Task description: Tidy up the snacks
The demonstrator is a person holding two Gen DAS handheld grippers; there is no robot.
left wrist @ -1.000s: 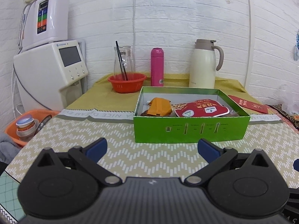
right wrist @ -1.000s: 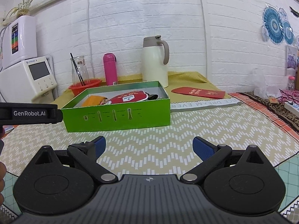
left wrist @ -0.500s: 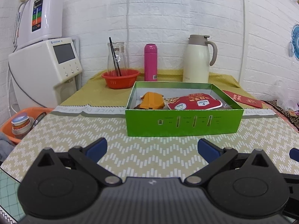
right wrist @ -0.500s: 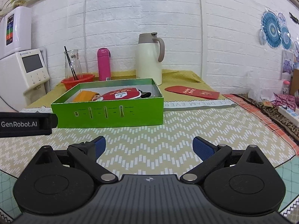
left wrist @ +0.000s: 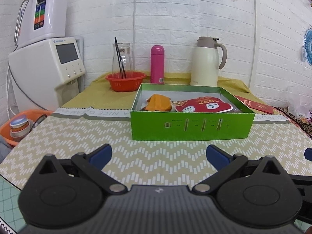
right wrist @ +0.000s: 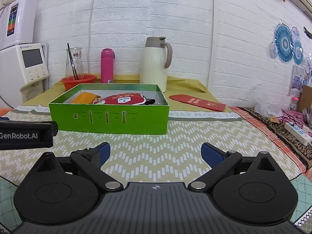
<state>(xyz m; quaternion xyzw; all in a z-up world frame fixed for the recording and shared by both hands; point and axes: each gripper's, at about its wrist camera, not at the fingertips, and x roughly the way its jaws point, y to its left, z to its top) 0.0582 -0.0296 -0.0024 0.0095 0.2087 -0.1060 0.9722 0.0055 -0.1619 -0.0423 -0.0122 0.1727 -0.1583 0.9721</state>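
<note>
Green box (left wrist: pixel 192 125) centre frame, orange pack (left wrist: pixel 159 102) and red pack (left wrist: pixel 203 105) inside | left gripper (left wrist: pixel 159 155) jaws apart, empty | right gripper (right wrist: pixel 156 154) jaws apart, empty

**Green box dead ahead, left tool wide open**

The left tool (left wrist: pixel 159 153) sits low over the zigzag-patterned surface (left wrist: pixel 78 134), its 2 blue pads spread apart with nothing between them. Straight ahead is the green box (left wrist: pixel 192 125), holding an orange packet (left wrist: pixel 159 102) beside a red snack bag (left wrist: pixel 203 105). Behind it: red bowl (left wrist: pixel 125 81), pink bottle (left wrist: pixel 157 64), cream thermos jug (left wrist: pixel 206 62).
</note>
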